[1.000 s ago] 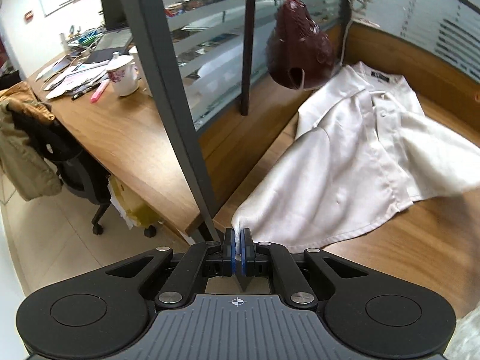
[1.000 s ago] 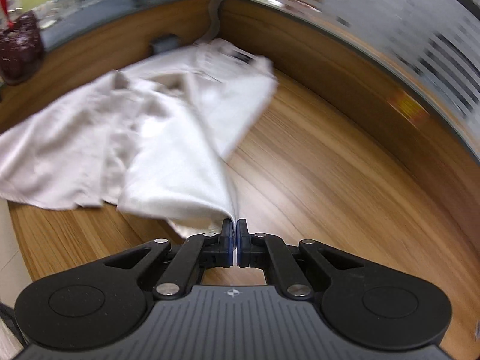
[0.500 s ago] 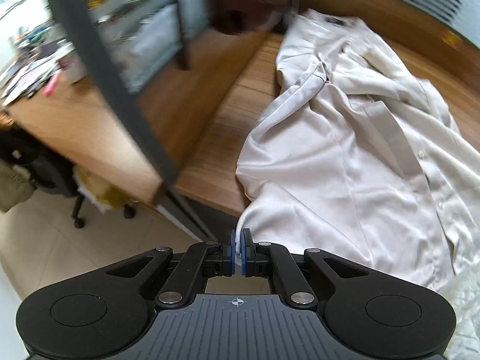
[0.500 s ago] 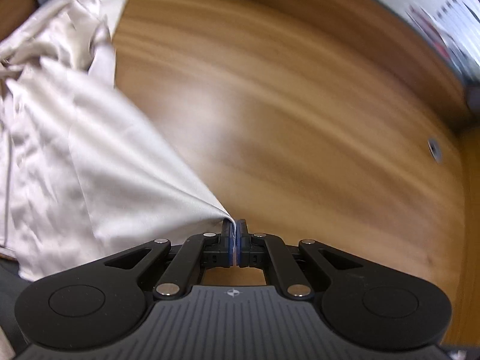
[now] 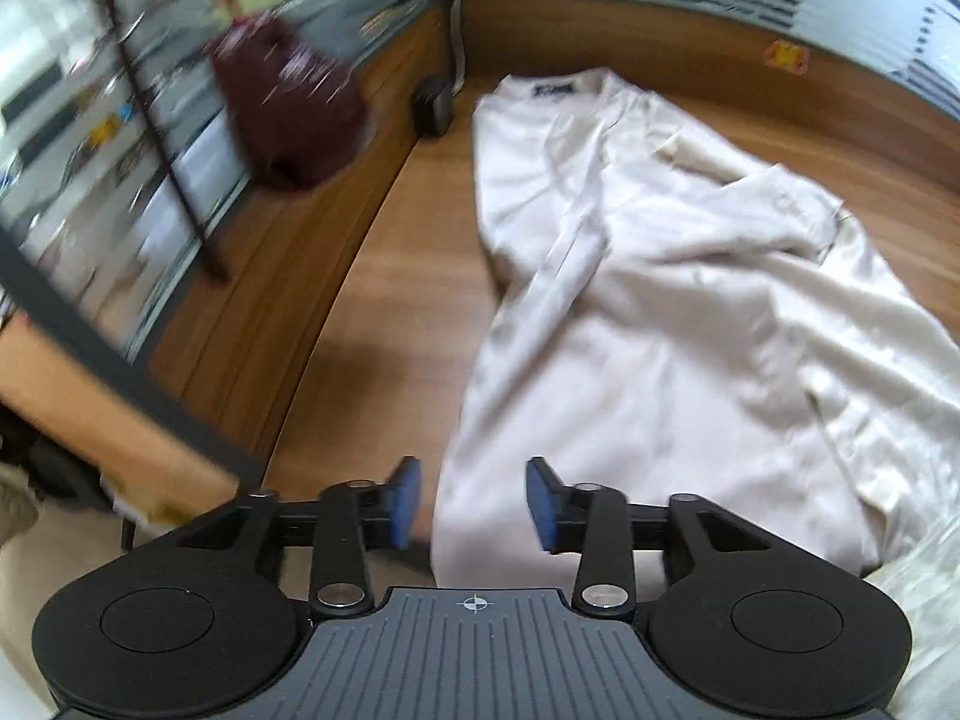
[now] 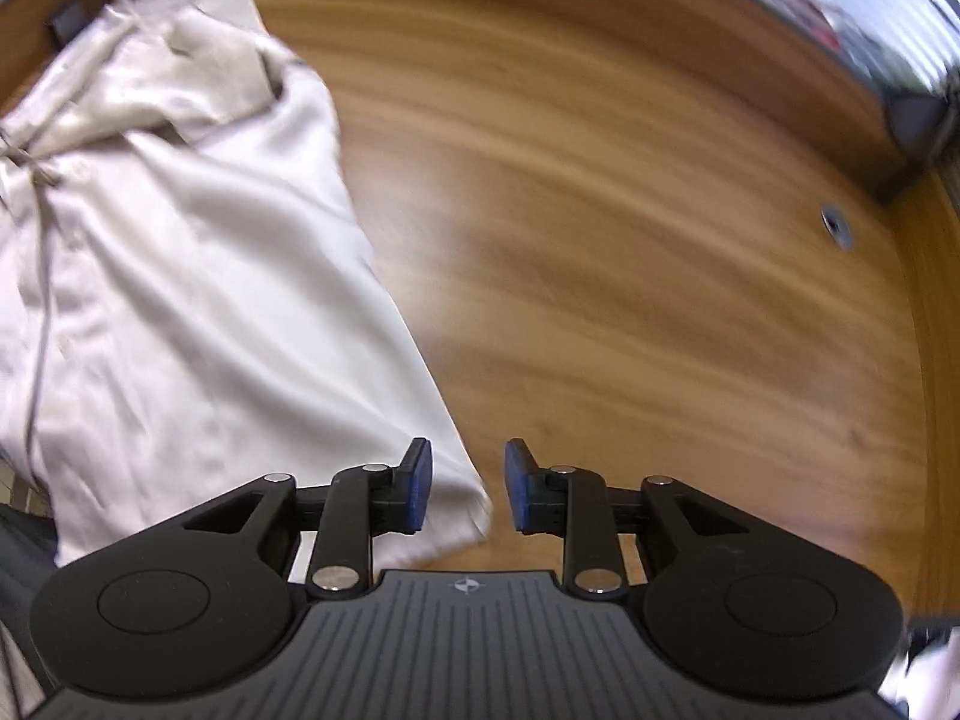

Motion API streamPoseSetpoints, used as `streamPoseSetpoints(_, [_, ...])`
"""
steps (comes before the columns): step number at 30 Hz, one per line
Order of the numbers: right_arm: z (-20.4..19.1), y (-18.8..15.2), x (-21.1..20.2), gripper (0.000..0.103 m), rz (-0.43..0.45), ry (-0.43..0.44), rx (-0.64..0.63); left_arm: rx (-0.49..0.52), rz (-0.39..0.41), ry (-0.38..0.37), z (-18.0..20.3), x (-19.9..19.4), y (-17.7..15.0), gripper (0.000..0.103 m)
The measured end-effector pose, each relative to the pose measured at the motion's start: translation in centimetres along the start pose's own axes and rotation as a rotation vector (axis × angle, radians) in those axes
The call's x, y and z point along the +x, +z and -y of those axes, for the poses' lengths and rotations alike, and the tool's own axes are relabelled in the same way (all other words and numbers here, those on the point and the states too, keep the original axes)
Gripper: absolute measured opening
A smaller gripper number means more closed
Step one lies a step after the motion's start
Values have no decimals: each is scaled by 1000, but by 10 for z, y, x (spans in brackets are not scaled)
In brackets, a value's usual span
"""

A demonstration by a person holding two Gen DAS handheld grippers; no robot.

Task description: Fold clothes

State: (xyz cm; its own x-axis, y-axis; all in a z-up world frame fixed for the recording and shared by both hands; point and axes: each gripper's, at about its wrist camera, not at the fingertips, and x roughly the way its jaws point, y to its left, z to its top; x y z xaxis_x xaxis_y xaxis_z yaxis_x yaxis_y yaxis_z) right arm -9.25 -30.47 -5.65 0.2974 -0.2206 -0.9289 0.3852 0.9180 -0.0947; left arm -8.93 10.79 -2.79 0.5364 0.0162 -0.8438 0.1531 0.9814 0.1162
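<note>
Change since earlier: both claws were pinched on the hem corners of the shirt; jaws have just been opening, cloth let go and lying on the table.
Left claw (image 5: 474, 501): jaws apart, blue pads clear of the fabric; the near left hem corner lies below and between them, not pressed.
Right claw (image 6: 468, 483): jaws apart; the near right hem corner sits between the pads, closer to the left one, loose. Contact with that pad is hard to judge through the blur, probably none.
Shirt (image 5: 660, 324): cream, satiny, spread lengthwise on the wooden table (image 6: 630, 228), collar at the far end near the partition, hem toward the claws; one side folded in over the middle, wrinkled.
Dark red bag (image 5: 288, 102): hangs at far left, blurred.
Small black box (image 5: 433, 105): at the table's far corner, just beside the collar.
</note>
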Motion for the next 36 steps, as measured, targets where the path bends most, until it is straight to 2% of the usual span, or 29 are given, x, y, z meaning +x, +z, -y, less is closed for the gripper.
streamPoseSetpoints(8, [-49,56,22,41,120,151,-108,92,59,-55,27,21,33,48])
streamPoseSetpoints(13, [-105,91,35,47,179,243,-223,102,66,-61,33,34,42,50])
streamPoseSetpoints(15, [-127,104,38,53,203,267,-273,107,62,-60,35,38,43,52])
streamPoseSetpoints(17, [-147,116,39,56,226,282,-323,113,65,-50,36,41,44,57])
streamPoseSetpoints(20, [-176,135,46,64,252,305,-398,119,72,-35,39,46,47,58])
streamPoseSetpoints(24, [-206,153,60,64,260,310,-507,128,85,-32,45,53,56,59])
streamPoseSetpoints(29, [-220,165,81,63,268,255,-623,180,114,-38,59,62,69,62])
streamPoseSetpoints(31, [-218,170,90,51,251,245,-639,213,121,-43,66,66,73,64])
streamPoseSetpoints(33, [-214,175,96,2,221,254,-626,244,126,-54,74,69,76,64])
streamPoseSetpoints(36, [-206,180,88,2,199,327,-564,309,141,-80,87,74,78,66])
